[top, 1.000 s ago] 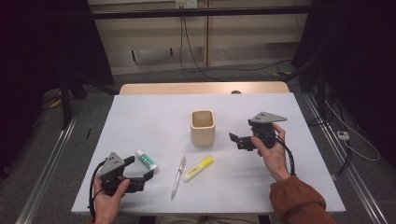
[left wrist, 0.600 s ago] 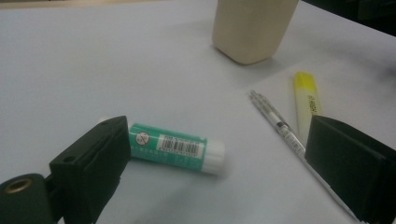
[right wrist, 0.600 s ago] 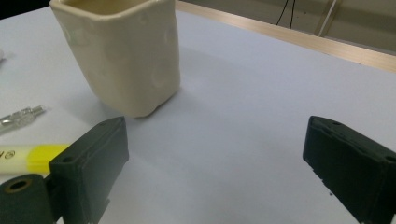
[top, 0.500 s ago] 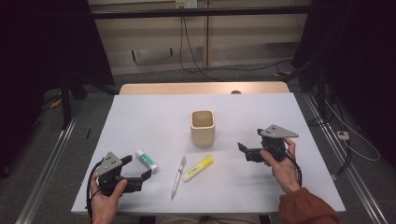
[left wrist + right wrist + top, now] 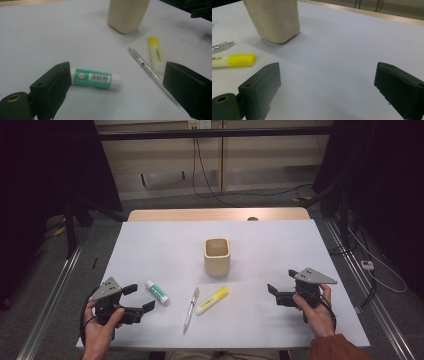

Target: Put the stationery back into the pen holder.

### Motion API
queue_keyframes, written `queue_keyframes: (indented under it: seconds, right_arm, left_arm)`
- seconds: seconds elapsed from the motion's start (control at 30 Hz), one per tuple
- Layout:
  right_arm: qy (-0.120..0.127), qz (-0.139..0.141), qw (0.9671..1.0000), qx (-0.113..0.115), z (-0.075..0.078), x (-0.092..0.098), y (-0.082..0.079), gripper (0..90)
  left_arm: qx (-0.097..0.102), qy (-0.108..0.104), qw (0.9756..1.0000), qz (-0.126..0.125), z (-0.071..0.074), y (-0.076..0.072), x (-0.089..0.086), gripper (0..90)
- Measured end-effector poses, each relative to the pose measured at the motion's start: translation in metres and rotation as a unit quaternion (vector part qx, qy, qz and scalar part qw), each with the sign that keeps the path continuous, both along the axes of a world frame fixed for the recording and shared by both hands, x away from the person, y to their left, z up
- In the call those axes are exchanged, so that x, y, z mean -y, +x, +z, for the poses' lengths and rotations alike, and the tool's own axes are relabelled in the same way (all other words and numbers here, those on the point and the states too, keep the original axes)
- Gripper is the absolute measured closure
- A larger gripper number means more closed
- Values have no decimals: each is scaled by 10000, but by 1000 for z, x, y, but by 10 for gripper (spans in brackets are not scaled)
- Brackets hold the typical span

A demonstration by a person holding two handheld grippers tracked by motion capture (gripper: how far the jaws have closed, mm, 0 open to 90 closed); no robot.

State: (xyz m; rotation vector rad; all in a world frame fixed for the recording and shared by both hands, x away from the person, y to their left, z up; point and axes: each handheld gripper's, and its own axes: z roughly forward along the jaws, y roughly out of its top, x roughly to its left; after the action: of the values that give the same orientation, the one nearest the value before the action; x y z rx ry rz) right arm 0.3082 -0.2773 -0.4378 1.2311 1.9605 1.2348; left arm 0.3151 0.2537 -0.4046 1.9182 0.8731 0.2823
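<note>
Reaching for the glue stick (image 5: pixel 95 78), which lies left of the cup (image 5: pixel 217 256), keep your left gripper (image 5: pixel 137 299) spread wide, lower it squarely; your right gripper (image 5: pixel 278 295) waits released.

On the table (image 5: pixel 165 240), the cup (image 5: pixel 217 256) stands behind a row: glue stick (image 5: pixel 156 292) at left, pen (image 5: pixel 190 309) in the middle, highlighter (image 5: pixel 211 300) just right of it.
</note>
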Motion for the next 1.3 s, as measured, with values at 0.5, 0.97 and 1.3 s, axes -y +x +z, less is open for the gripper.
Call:
queue_keyframes:
  seconds: [0.5,0.97,1.3]
  right_arm:
    - [-87,185,9998,-73,-6,2,-15,70]
    - [-176,211,9996,-68,-7,0,-14,72]
    - [-247,253,9994,-55,-7,-2,-14,72]
  left_arm:
    - [-172,258,9986,-421,4,34,-49,85]
    - [-41,854,9848,-1511,13,65,-40,85]
    - [236,1343,9674,-2133,7,82,-20,63]
